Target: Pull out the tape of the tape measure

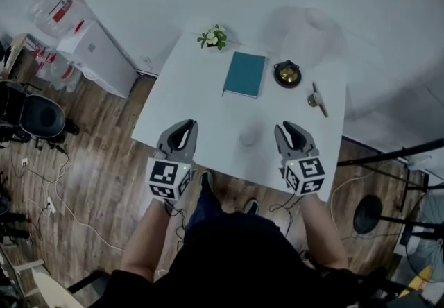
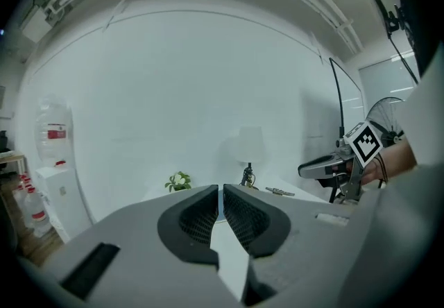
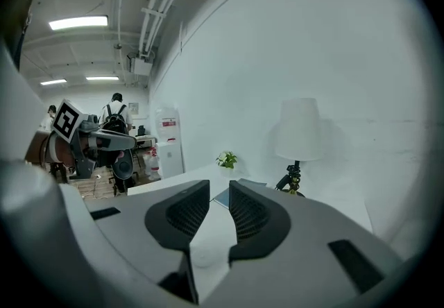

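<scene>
A small grey metal object (image 1: 318,100) lies near the right edge of the white table (image 1: 201,102); from here I cannot tell whether it is the tape measure. In the left gripper view it shows as a flat thing (image 2: 277,191) on the far side. My left gripper (image 1: 186,123) hovers over the table's near edge at the left, its jaws almost touching with only a thin slit and nothing between them (image 2: 220,192). At the near right, my right gripper (image 1: 286,125) stands open by a small gap, empty (image 3: 220,189). Both are well short of the object.
At the back of the table are a small potted plant (image 1: 212,37), a teal book (image 1: 245,74) and a lamp with a white shade (image 3: 298,139) on a dark base (image 1: 287,74). A black chair (image 1: 41,118) and cables lie on the wooden floor at the left.
</scene>
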A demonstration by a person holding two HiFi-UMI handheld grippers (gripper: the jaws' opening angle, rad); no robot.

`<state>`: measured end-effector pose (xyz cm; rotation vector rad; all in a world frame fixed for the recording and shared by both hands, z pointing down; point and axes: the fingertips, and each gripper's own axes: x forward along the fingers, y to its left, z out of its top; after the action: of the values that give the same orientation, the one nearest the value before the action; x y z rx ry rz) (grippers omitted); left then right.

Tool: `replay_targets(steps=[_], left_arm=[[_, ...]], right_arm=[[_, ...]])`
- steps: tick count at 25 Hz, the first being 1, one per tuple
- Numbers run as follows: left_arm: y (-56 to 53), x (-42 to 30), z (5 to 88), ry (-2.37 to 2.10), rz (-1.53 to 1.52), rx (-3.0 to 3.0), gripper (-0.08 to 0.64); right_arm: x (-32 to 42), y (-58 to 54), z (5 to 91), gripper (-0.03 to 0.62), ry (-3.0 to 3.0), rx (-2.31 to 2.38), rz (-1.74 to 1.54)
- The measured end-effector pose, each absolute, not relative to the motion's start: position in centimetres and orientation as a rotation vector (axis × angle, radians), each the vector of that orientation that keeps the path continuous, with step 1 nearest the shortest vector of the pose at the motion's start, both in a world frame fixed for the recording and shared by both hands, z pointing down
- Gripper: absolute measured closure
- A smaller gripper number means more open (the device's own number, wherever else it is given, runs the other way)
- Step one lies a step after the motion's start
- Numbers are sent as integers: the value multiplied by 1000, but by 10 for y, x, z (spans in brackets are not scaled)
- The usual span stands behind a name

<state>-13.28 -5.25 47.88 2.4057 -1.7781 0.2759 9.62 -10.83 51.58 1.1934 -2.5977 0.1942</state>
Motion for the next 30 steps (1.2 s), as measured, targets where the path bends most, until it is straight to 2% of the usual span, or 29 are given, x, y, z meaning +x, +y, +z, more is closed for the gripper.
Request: replay_targets(steps=[5, 10, 17, 23, 27, 30], left_arm=[[-126, -149, 493, -1541, 286, 2552, 537], [-175, -157, 518, -1360, 335, 2621, 537], [-204, -147, 550, -1253, 434, 2607, 537], [-206, -132, 541, -1287, 440, 2630, 537], [-205, -125, 535, -1325, 445, 2615, 537], [-202, -119, 535, -1337, 458, 2606, 537]], right_arm=[[65, -131, 555, 461, -2441, 1208, 302], [45, -144, 616, 455, -2274, 1154, 335], [31, -126, 725, 383, -2087, 846, 391], [24, -118, 772, 329, -2019, 653, 410], [25, -116, 784, 331, -2001, 590, 403], [28, -111, 790, 368, -1998, 567, 423]])
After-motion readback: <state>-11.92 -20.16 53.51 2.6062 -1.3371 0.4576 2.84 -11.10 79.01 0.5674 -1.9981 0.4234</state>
